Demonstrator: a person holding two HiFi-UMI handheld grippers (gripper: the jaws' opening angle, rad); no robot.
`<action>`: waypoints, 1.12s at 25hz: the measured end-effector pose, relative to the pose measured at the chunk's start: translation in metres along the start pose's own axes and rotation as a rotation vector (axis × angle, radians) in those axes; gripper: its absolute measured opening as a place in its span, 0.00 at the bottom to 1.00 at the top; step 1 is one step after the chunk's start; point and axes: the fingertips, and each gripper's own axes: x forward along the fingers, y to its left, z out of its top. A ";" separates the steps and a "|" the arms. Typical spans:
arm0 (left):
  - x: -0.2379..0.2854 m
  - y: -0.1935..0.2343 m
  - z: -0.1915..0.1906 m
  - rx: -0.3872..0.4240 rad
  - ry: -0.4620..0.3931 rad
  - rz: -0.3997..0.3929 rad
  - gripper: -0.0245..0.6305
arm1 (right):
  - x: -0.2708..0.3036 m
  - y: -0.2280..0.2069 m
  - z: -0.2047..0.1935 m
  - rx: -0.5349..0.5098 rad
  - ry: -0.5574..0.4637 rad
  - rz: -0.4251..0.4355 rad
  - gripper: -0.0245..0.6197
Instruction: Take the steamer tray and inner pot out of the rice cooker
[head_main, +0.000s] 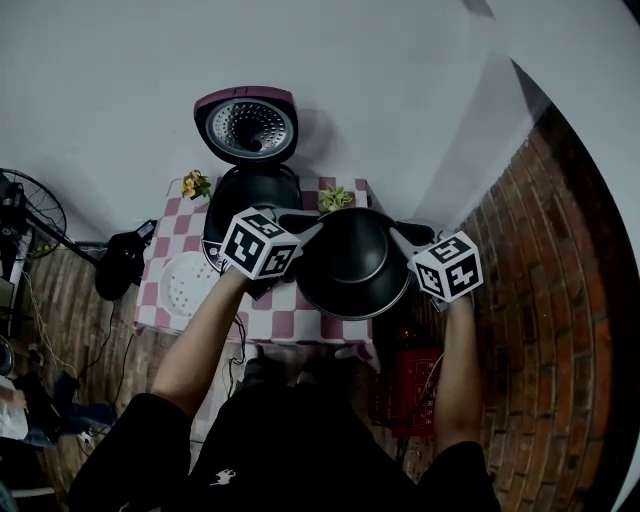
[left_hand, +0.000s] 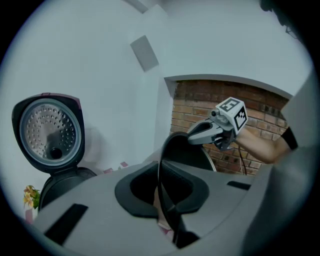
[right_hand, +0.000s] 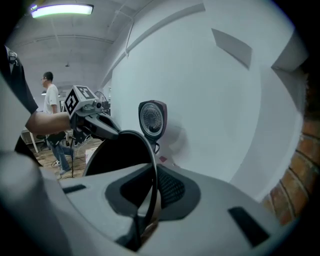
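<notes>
I hold the dark inner pot (head_main: 350, 260) by its rim above the checkered table (head_main: 300, 322), to the right of and nearer than the rice cooker (head_main: 250, 192). My left gripper (head_main: 308, 232) is shut on the pot's left rim (left_hand: 161, 170), and my right gripper (head_main: 402, 238) is shut on the right rim (right_hand: 152, 165). The cooker stands open at the table's back with its lid (head_main: 248, 126) raised. A white round steamer tray (head_main: 185, 282) lies flat on the cloth left of the pot, partly behind my left gripper.
A pot of yellow flowers (head_main: 195, 184) and a green plant (head_main: 335, 198) flank the cooker. A brick wall (head_main: 560, 260) curves along the right. A fan (head_main: 25, 215) stands left. A red object (head_main: 410, 385) sits under the table. A person (right_hand: 50, 100) stands far off.
</notes>
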 end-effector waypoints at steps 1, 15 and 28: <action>0.002 -0.001 -0.008 -0.009 0.015 0.000 0.07 | 0.003 0.003 -0.008 0.011 0.009 0.011 0.08; 0.024 -0.017 -0.102 -0.082 0.177 -0.016 0.07 | 0.034 0.038 -0.095 0.120 0.129 0.107 0.08; 0.034 -0.017 -0.154 -0.065 0.273 0.025 0.08 | 0.060 0.058 -0.137 0.102 0.183 0.176 0.08</action>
